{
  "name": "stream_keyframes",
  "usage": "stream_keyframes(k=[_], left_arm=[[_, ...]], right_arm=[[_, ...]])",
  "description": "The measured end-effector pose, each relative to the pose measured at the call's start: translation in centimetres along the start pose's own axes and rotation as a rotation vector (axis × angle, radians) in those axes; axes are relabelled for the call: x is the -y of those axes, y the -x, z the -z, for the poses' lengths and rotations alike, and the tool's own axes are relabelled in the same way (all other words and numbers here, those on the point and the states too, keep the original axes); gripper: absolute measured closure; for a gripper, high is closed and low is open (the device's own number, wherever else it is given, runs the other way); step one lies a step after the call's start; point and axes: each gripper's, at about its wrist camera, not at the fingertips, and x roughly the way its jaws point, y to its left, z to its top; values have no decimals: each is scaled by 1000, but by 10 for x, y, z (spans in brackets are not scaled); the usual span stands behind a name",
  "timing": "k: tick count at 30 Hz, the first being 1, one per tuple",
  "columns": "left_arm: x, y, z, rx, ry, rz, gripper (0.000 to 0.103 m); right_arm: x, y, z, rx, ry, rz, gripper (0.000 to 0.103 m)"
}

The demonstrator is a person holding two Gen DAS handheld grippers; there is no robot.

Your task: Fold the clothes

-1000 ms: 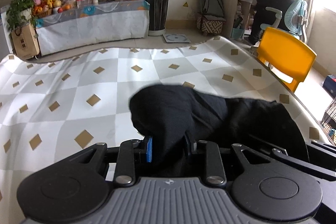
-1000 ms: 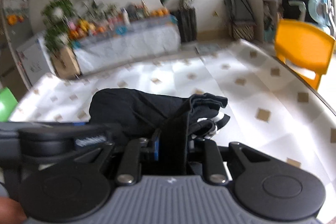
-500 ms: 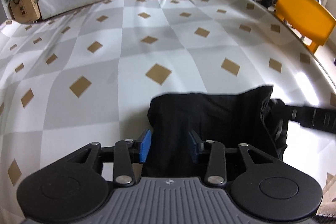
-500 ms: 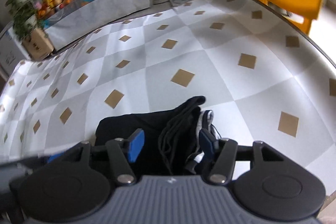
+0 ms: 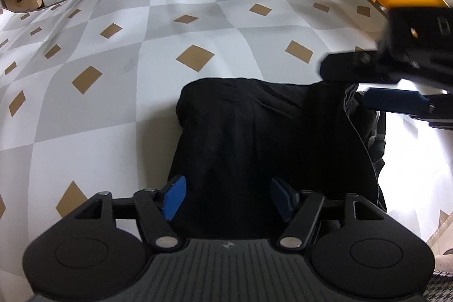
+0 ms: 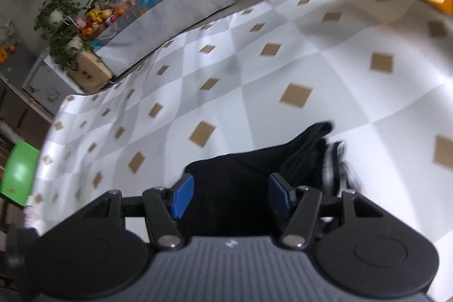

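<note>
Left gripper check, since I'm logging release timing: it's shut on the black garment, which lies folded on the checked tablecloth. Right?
Not quite. The left gripper is open: in the left wrist view its blue pads stand wide apart, either side of the black garment, gripping nothing. The rest holds: the garment lies folded on the checked tablecloth.

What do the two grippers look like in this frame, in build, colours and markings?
Both are alike. The left gripper and right gripper each have a ribbed grey body with a small embossed logo, two round black discs at the sides, black linkage arms with silver rivets, and blue pads on the fingertips. No cables or sleeves show.
</note>
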Motion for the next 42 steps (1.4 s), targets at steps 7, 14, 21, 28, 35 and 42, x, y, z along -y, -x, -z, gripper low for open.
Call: stream_keyframes(k=[7, 14, 21, 28, 35, 42], left_arm=[[-2, -14, 4, -46, 14, 12, 28], [-2, -27, 9, -68, 9, 12, 24], [0, -34, 9, -72, 14, 9, 12], [2, -39, 9, -65, 8, 6, 5], [11, -46, 2, -89, -19, 2, 0], [21, -51, -5, -115, -55, -2, 0]], right_arm=[[12, -34, 2, -132, -89, 13, 46], [39, -52, 4, -153, -175, 219, 46], [34, -58, 5, -162, -116, 268, 46], [33, -62, 4, -163, -75, 302, 46], [30, -64, 5, -155, -18, 363, 46], [38, -61, 2, -140, -63, 377, 46]])
